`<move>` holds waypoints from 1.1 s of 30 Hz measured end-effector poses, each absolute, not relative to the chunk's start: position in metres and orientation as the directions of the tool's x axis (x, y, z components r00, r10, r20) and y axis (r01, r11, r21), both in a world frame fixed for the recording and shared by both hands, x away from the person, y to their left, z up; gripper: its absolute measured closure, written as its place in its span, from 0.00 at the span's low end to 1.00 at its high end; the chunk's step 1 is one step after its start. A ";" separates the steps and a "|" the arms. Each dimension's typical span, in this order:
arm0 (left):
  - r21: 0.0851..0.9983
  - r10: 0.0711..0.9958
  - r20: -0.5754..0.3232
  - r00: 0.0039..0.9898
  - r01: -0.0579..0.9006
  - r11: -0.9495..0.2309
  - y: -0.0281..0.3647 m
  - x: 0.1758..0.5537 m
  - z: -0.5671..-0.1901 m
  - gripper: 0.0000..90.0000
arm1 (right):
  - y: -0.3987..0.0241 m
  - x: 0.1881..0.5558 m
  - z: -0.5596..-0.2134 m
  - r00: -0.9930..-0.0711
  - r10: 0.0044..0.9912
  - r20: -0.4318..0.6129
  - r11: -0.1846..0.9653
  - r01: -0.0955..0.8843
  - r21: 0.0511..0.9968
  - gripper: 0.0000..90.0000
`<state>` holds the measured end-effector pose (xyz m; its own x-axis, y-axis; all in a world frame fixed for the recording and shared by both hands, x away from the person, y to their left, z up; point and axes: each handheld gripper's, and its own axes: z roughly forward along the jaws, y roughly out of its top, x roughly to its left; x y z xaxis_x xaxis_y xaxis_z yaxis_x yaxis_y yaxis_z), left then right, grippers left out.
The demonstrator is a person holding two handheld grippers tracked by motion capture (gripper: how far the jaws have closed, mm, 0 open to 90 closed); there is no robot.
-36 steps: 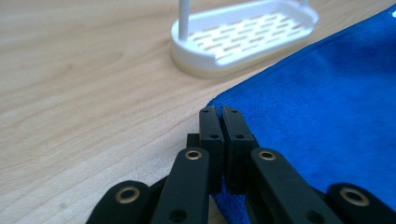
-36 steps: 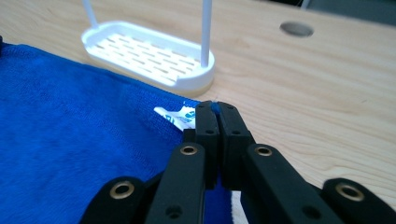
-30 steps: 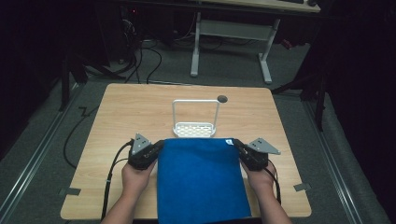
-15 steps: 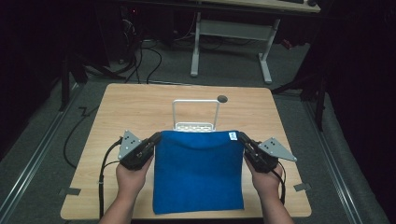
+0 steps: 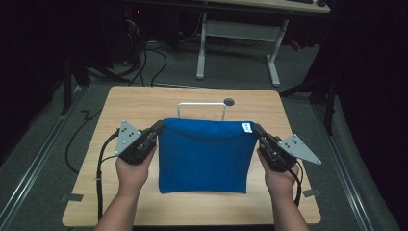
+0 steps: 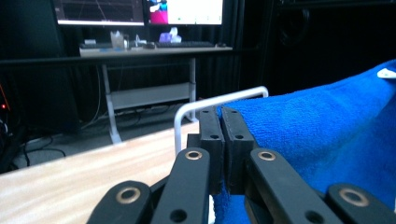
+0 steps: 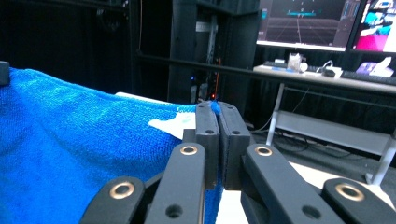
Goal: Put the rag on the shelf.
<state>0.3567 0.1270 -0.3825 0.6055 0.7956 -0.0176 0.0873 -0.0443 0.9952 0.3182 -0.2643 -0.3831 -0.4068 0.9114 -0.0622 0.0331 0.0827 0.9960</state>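
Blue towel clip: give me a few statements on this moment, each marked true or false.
1. Both grippers are clamped on the blue towel. True: left gripper and right gripper pinch its far corners.
2. The white wire rack stands in front of the towel. False: it stands behind it.
3. The towel has a white tag near the right gripper. True.
4. The towel lies flat on the wooden table. False: its far edge is lifted.

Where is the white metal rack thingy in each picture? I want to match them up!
High view: the white rack stands mid-table, just behind the blue towel.
Left gripper view: its rounded bar rises behind the shut jaws, left of the towel.
Right gripper view: I can't pick it out.
Shared landmark: the towel, held at both top corners.
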 end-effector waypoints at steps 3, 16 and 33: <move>0.997 0.797 -0.010 0.605 0.067 -0.038 0.126 0.359 -0.374 0.99 | -0.265 0.321 -0.374 -0.406 0.912 -0.062 0.076 0.018 0.997 0.98; 1.000 0.802 0.003 0.597 0.019 -0.018 0.126 0.374 -0.345 0.99 | -0.266 0.333 -0.331 -0.394 0.917 -0.057 0.045 -0.039 0.998 0.98; 0.996 0.815 0.035 0.579 0.050 -0.079 0.125 0.407 -0.329 0.99 | -0.264 0.355 -0.317 -0.377 0.924 -0.060 0.051 -0.034 0.998 0.99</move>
<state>0.4065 0.1245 -0.3286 0.5786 0.8148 0.0353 0.0501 -0.0787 0.9956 0.3545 -0.2636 -0.3172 -0.3766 0.9245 -0.0597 -0.0340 0.0506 0.9981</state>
